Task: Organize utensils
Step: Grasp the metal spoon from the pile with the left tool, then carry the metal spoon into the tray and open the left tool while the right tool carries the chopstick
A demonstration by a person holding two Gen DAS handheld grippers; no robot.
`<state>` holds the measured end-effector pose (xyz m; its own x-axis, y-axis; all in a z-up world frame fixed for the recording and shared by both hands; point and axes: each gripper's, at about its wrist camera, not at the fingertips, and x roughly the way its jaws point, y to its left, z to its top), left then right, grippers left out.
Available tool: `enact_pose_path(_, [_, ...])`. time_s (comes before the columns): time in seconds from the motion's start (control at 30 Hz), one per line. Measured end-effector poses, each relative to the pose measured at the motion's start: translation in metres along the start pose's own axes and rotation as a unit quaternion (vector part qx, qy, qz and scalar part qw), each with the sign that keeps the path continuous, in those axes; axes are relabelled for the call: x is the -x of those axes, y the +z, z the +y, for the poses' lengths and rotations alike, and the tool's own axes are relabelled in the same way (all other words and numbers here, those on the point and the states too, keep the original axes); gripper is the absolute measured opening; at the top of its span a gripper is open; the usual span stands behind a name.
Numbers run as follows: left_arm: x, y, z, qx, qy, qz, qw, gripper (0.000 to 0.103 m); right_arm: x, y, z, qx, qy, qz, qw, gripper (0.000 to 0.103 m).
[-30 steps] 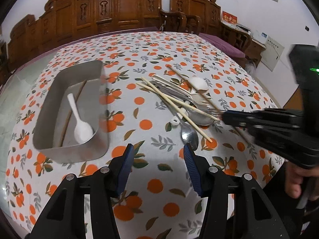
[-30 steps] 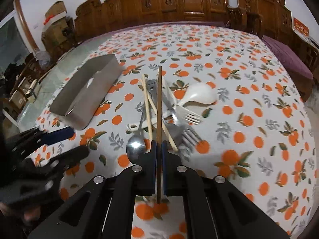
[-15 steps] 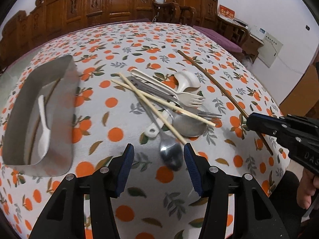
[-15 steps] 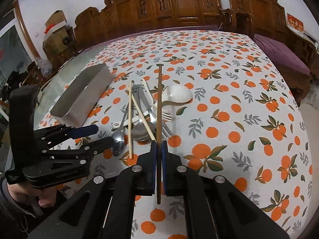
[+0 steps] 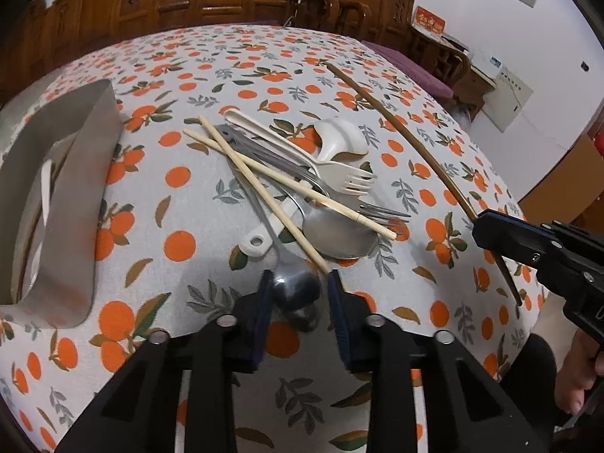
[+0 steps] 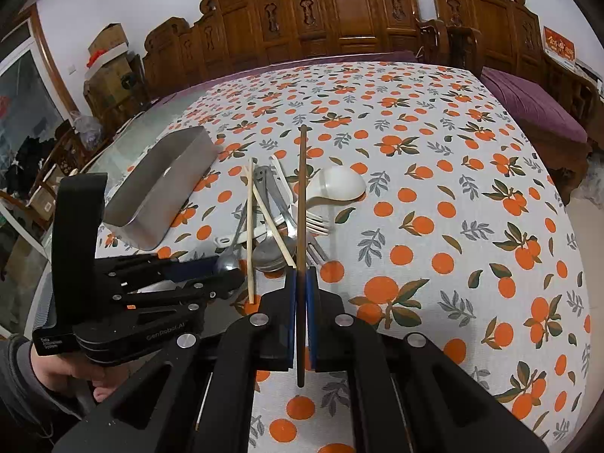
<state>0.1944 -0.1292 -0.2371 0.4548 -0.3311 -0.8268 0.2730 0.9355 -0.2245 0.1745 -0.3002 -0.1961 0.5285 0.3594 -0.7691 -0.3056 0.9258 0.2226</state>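
Observation:
A pile of utensils lies mid-table: a small steel spoon, a big steel spoon, pale chopsticks, forks and white plastic spoons. My left gripper is open, low over the table, its fingertips on either side of the small spoon's bowl. My right gripper is shut on a dark brown chopstick and holds it above the pile; the chopstick also shows in the left wrist view. A steel tray stands at the left with a white spoon inside.
The table wears an orange-print cloth. Carved wooden chairs line the far side. The right gripper's body hangs at the table's right edge. The left gripper's body is close beside my right gripper.
My left gripper has moved forward and down to the pile, so its fingers now flank the small steel spoon. My right gripper still holds the dark chopstick and has drawn back slightly.

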Motion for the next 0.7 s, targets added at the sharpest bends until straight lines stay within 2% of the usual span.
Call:
enact_pose_path(0.2, [0.006,0.0,-0.007,-0.01,-0.005,-0.004,0.9999,0.003,0.0,0.0,0.0,-0.001,0.001,0.0,1.0,0.006])
enact_pose_path(0.5, [0.003,0.008,-0.018,-0.023,0.012,-0.001,0.9997,0.003,0.0,-0.001,-0.003,-0.001,-0.004,0.002,1.0,0.006])
enact_pose_path(0.7, [0.021,0.004,-0.016,-0.037,0.033,-0.007,0.9988,0.001,0.0,0.0,-0.003,0.001,-0.003,0.001,1.0,0.006])
